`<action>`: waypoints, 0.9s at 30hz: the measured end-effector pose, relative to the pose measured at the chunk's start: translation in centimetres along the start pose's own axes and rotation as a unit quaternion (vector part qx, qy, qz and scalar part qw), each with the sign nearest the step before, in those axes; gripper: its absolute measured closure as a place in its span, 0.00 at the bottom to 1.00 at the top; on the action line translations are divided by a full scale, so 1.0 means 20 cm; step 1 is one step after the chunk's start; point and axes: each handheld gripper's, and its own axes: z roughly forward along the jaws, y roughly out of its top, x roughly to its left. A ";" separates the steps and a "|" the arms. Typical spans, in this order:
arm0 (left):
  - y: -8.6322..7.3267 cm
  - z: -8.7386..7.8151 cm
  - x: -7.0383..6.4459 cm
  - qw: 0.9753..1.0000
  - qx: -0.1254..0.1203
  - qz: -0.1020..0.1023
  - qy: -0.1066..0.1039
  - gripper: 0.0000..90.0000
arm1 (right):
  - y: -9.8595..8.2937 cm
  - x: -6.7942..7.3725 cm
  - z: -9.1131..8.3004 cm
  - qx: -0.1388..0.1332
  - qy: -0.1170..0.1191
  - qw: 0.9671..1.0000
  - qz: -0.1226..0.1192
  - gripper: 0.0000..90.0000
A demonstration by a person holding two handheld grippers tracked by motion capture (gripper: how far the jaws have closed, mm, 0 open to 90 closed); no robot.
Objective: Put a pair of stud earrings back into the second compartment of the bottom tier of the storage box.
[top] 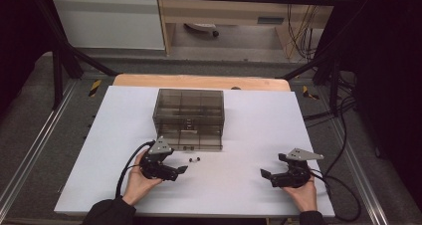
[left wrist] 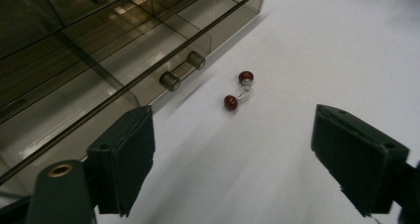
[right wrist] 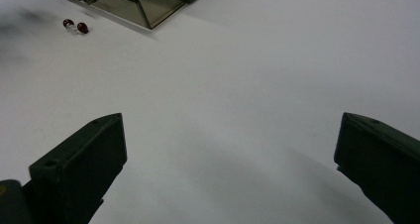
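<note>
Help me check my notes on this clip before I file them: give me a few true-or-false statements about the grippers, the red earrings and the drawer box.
1. The left gripper has its jaws spread wide apart. True.
2. The red earrings are pinched between the left gripper's jaws. False: they lie loose on the white table, ahead of the jaws.
3. The earrings lie in front of the smoky transparent drawer box, close to its two-knobbed handle. True.
4. The right gripper holds one earring. False: its jaws are open and empty.
5. The drawer box stands on the floor. False: it stands on the table.
</note>
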 end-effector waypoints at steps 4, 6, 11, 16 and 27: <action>0.02 0.04 -0.01 1.000 0.008 -0.001 -0.003 0.26 | 0.00 0.00 0.00 0.000 0.000 1.000 -0.001 0.01; 0.04 0.06 -0.02 1.000 0.012 -0.001 -0.004 0.28 | 0.00 0.00 0.00 0.000 0.000 1.000 0.000 0.01; 0.06 0.11 -0.02 1.000 0.028 -0.002 -0.005 0.39 | 0.00 0.00 0.00 0.000 0.000 1.000 0.001 0.01; 0.08 0.15 -0.03 0.999 0.036 -0.006 0.003 0.46 | 0.00 0.00 0.00 0.000 0.000 1.000 -0.001 0.01; 0.09 0.21 -0.02 0.999 0.047 -0.003 0.012 0.59 | 0.00 0.00 0.00 -0.001 0.000 1.000 0.001 0.01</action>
